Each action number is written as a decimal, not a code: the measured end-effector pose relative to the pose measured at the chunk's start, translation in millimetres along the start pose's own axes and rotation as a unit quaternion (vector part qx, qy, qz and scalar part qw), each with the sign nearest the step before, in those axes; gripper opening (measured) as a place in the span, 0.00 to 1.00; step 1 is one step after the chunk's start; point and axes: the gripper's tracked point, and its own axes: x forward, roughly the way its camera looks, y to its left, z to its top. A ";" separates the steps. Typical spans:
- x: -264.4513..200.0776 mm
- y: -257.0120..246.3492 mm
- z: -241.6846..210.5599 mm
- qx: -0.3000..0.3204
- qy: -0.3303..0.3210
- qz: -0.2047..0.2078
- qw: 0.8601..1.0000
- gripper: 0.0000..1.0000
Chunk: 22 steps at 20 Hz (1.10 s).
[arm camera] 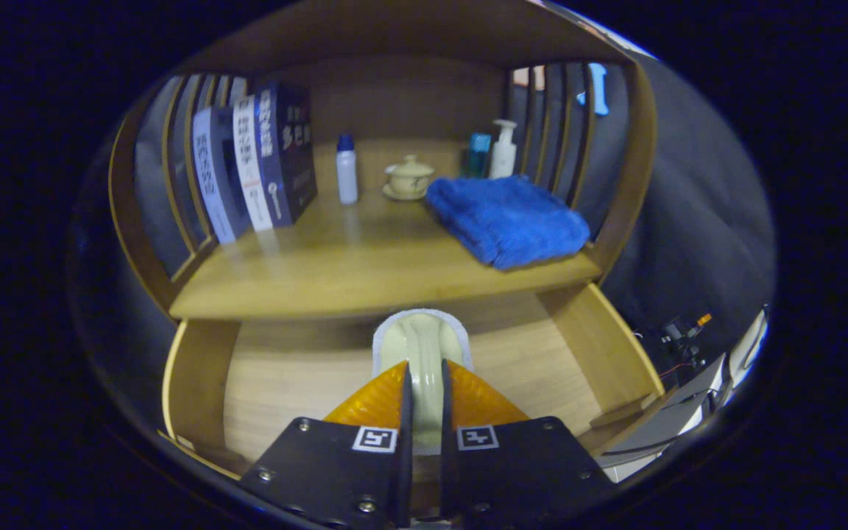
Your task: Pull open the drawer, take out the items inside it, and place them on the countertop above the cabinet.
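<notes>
Tool (424, 397) fingers pinch a pale brush (422, 346) from both sides, held over the open drawer (284, 383), just below the bench (336, 258) holding a blue towel (506, 218)

Smooth wooden countertop (336, 272), fluffy cloth towel (509, 219), glossy ceramic teacup (409, 177)

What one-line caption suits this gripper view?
Claw shut on a cream, white-rimmed scrubber-like item over the open wooden drawer, below the countertop holding a folded blue towel.
</notes>
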 end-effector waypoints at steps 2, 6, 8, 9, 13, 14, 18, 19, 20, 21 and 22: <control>-16.2 -23.1 17.7 0.019 -0.026 -0.017 0.999 0.15; -49.7 -79.5 42.1 0.052 -0.064 -0.065 0.994 0.15; -65.3 -107.9 49.6 0.066 -0.078 -0.090 0.991 0.15; -71.9 -120.2 52.2 0.074 -0.085 -0.099 0.989 0.15; -94.3 -164.3 57.6 0.102 -0.102 -0.131 0.981 0.15; -99.0 -172.6 57.8 0.108 -0.106 -0.137 0.979 0.15; -100.4 -184.1 66.2 0.123 -0.127 -0.134 0.975 0.15; -98.8 -181.2 73.2 0.122 -0.135 -0.128 0.975 0.15; -95.6 -175.9 81.4 0.120 -0.144 -0.120 0.975 0.15; -90.2 -167.4 90.9 0.118 -0.151 -0.108 0.976 0.15; -84.0 -156.6 99.8 0.115 -0.156 -0.093 0.977 0.15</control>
